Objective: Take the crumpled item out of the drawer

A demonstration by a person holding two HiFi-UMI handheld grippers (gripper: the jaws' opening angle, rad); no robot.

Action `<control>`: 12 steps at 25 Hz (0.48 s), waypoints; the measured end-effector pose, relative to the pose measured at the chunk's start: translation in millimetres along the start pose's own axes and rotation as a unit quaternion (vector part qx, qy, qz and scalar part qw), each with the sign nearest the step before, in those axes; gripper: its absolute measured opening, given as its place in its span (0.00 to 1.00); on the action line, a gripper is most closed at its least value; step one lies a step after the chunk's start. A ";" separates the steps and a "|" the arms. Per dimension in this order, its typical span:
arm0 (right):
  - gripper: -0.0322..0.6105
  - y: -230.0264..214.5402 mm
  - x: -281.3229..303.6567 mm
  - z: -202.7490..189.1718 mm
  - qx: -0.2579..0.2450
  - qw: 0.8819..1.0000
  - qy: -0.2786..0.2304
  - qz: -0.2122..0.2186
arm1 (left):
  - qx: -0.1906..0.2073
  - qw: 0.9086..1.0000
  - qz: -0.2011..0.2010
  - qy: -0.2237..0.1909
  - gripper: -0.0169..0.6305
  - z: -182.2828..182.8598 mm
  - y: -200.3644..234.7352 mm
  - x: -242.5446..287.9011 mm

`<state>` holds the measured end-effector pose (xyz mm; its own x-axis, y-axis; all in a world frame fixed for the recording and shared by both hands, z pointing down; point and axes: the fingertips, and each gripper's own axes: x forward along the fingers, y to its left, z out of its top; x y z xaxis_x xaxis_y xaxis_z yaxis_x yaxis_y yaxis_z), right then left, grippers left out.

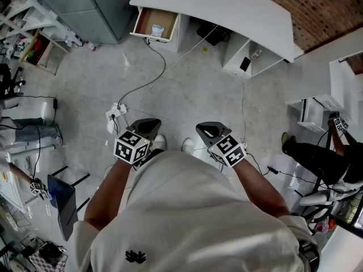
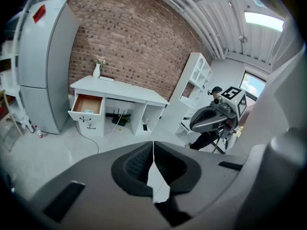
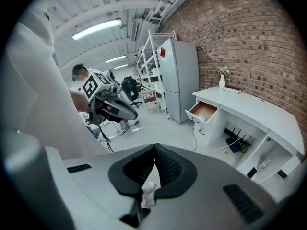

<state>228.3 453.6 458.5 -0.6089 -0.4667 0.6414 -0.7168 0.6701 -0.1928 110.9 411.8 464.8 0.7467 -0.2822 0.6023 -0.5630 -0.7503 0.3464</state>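
Crumpled item: a pale blue-white crumpled wad (image 1: pixel 157 31) at the front edge of the open wood-lined drawer (image 1: pixel 163 18), far left; too small to tell its long axis.
Left hand-held gripper (image 1: pixel 148 123): jaws together, empty.
Right hand-held gripper (image 1: pixel 204 130): jaws together, empty.
Room: white desk (image 1: pixel 227 4), grey floor (image 1: pixel 198 89), brick wall (image 2: pixel 124 37).
Left gripper view only: white vase (image 2: pixel 97 71) on the desk.

You stand in a lab-like workroom, brick wall (image 2: pixel 129 37) behind a white desk (image 1: pixel 227 4), tall fridge (image 3: pixel 180 75), open shelving (image 3: pixel 148 56), strip lights (image 3: pixel 96 28) on a metal ceiling, cables (image 1: pixel 161 75) trailing over bare grey floor (image 1: pixel 210 103), office chairs (image 3: pixel 129 87) at the far end
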 end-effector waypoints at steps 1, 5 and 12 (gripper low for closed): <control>0.10 -4.6 0.7 -3.3 0.000 1.000 -0.002 0.010 | 0.002 1.000 0.013 -0.002 0.07 3.3 -1.0 1.9; 0.10 -20.9 7.0 -14.1 -0.010 0.999 0.002 0.041 | -0.001 0.998 0.057 -0.018 0.07 17.7 -5.5 3.5; 0.10 -47.5 32.9 -5.6 -0.012 0.997 0.010 0.071 | -0.015 0.997 0.069 -0.016 0.07 29.5 11.6 20.1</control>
<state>244.2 409.6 492.9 -0.6960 -0.3550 0.6241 -0.6155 0.7426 -0.2640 129.9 379.8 459.7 0.6722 -0.3998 0.6231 -0.6705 -0.6857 0.2834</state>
